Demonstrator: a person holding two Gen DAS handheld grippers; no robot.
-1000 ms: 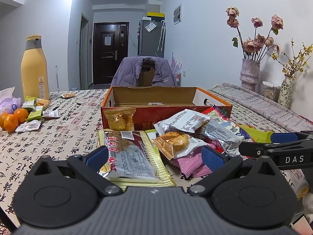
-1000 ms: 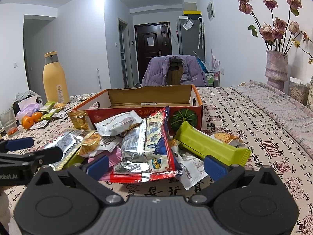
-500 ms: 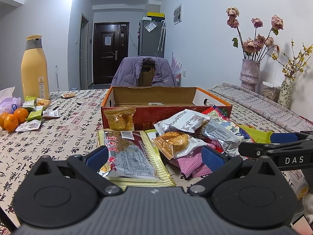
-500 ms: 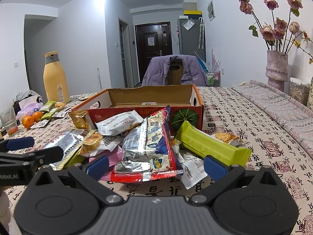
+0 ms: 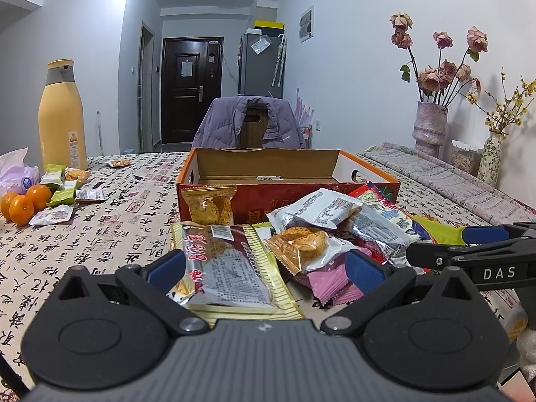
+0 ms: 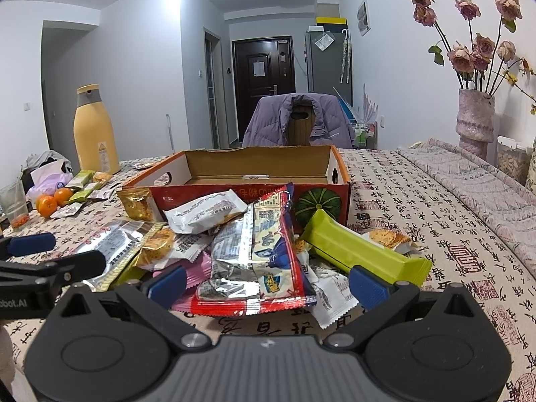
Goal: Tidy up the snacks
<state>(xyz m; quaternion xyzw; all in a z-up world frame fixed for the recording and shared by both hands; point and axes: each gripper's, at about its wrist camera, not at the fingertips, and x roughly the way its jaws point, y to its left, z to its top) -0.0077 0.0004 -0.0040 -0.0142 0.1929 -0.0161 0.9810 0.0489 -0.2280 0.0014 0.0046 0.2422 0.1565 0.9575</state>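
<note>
Nothing moved | left gripper (image 5: 264, 269), right gripper (image 6: 266, 283) spread wide, empty | snack pile (image 6: 234, 234) just ahead

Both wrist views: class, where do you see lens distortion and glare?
Left wrist view: walls bow outward, corners go black, and the foil packet shines. Right wrist view: same fisheye bend, with glare on the silver wrapper.

Calligraphy-cloth table (image 5: 134, 221): box (image 5: 288, 197), snack pile (image 6: 254, 244), possibly tangerines (image 5: 23, 201)
</note>
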